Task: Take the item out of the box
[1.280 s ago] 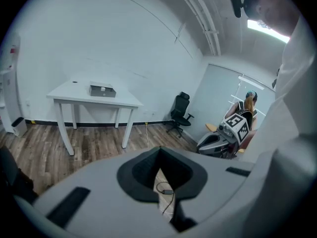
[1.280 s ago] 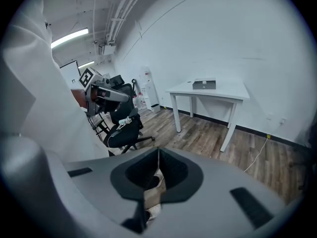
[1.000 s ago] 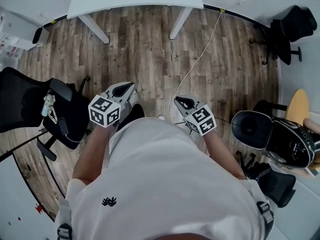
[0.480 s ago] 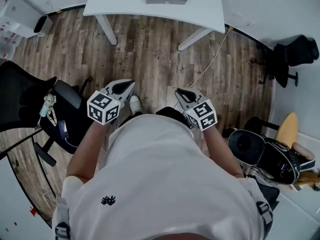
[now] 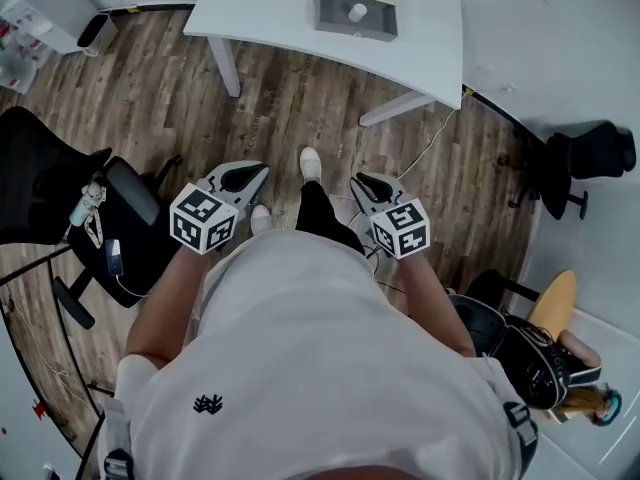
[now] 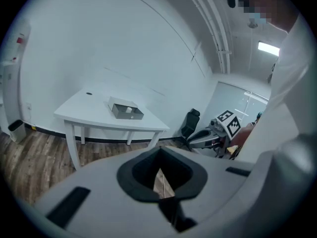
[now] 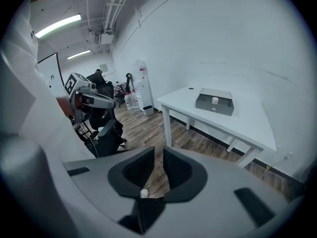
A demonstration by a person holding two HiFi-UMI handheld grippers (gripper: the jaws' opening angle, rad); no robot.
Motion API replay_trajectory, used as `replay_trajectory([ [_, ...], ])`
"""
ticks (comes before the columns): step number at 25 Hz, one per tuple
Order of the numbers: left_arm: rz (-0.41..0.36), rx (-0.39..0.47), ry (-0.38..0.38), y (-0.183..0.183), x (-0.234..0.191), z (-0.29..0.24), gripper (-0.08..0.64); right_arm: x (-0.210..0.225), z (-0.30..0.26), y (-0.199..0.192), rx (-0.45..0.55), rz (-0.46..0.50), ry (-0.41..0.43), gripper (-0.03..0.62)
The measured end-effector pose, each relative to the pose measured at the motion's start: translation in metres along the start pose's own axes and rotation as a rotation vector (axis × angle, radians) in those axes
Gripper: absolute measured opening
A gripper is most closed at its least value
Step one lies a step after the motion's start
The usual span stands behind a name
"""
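Note:
A grey open box [image 5: 355,13] stands on the white table [image 5: 270,8] at the top of the head view, with a small white item [image 5: 357,12] inside it. Both grippers hang over the wooden floor, well short of the table. My left gripper [image 5: 243,176] has its jaws together and holds nothing; its own view shows the box [image 6: 126,110] far off. My right gripper [image 5: 368,184] is opening, with a narrow gap and nothing between the jaws. In the right gripper view the box [image 7: 214,103] and the white item [image 7: 215,101] lie ahead on the table [image 7: 247,123].
A black office chair [image 5: 60,193] with a cable and small things on it stands at the left. More black chairs [image 5: 580,158] and a yellow one [image 5: 550,303] are at the right. A white cable [image 5: 420,153] trails over the floor. The person's leg and shoe [image 5: 311,163] step between the grippers.
The table and box have come nearer and lower in the head view as the person walks toward them. A leg and shoe now show ahead. Both grippers stay in front of the body.

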State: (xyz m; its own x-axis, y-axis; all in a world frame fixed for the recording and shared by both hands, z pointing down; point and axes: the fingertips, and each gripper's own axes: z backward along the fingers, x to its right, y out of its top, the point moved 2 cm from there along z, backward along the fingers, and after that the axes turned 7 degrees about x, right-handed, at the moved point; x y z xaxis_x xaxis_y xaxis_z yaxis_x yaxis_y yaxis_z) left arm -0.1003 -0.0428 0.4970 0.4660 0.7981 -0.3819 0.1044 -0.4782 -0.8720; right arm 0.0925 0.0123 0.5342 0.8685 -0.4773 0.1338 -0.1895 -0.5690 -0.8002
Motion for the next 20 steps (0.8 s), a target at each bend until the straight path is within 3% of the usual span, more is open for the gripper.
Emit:
replay_trajectory([
  [12, 0.010, 0.047, 0.221, 0.058, -0.055, -0.038, 0.006, 0.133, -0.086, 0.093, 0.041, 0.100, 0.089, 0.067],
  [20, 0.043, 0.058, 0.336, 0.081, -0.077, -0.055, 0.006, 0.208, -0.149, 0.132, 0.035, 0.128, 0.104, 0.149],
])
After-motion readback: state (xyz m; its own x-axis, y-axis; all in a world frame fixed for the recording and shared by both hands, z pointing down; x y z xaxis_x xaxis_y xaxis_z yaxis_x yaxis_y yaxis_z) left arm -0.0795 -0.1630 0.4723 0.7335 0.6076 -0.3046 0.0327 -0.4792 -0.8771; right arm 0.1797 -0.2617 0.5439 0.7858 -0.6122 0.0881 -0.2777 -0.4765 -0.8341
